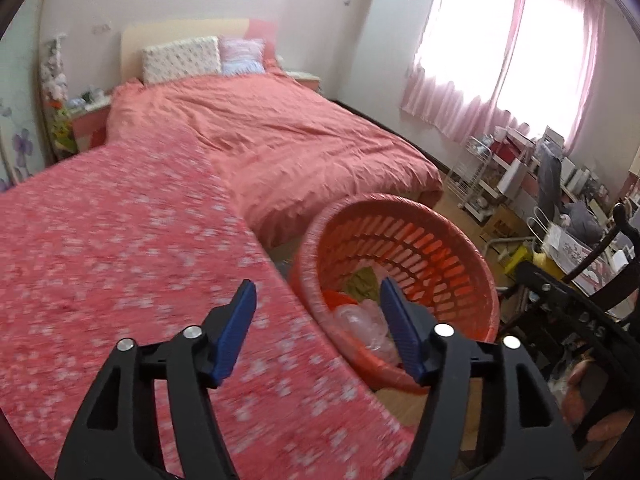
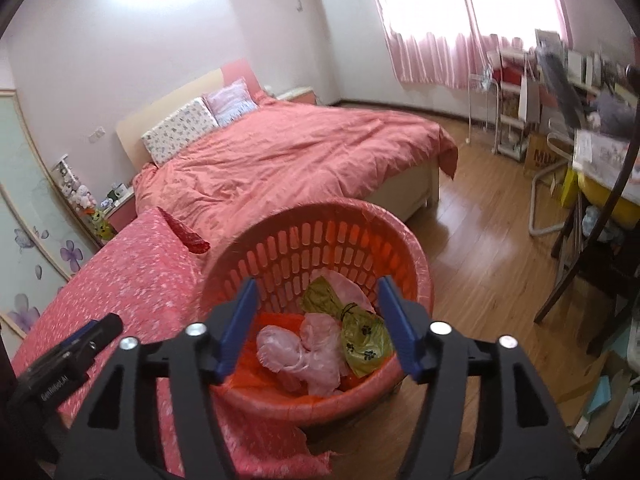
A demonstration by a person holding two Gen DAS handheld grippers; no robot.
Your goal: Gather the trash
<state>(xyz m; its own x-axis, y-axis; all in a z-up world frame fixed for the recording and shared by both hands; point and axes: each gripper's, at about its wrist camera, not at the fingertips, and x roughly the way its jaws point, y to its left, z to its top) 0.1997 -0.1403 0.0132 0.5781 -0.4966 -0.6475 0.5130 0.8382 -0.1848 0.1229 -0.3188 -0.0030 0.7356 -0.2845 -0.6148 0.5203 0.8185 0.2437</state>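
Bed: a wide bed under a rumpled salmon-pink quilt (image 2: 288, 152) lies beyond the basket, toward the far wall; two pillows lean on its pale headboard
Floral surface: a flat surface covered in red cloth with small white flowers (image 1: 120, 248) runs just beside the basket, on its left; in the left wrist view it is blurred
Floor: a wooden plank floor (image 2: 480, 264) spreads to the right of the basket; cluttered shelves and chair legs stand well apart from the basket, under the pink-curtained window
Basket: the round orange-red slotted plastic basket (image 2: 320, 240) stands on the floor between the floral surface and the bare boards; its rim touches or nearly touches the cloth edge, I cannot tell which
Trash: inside the basket lie crumpled translucent pink plastic bags (image 2: 304, 348); against them on the right sits a knotted olive-green bag with black paw prints (image 2: 360, 332); orange material shows under them
Right gripper: the black right gripper with blue pads (image 2: 316, 320) hangs above the basket mouth; its jaws stand wide apart and hold nothing
Left gripper: the black left gripper with blue pads (image 1: 316, 324) hovers over the near edge of the floral surface and the basket's left rim; jaws spread apart, empty; in the right wrist view it shows at the basket's lower left
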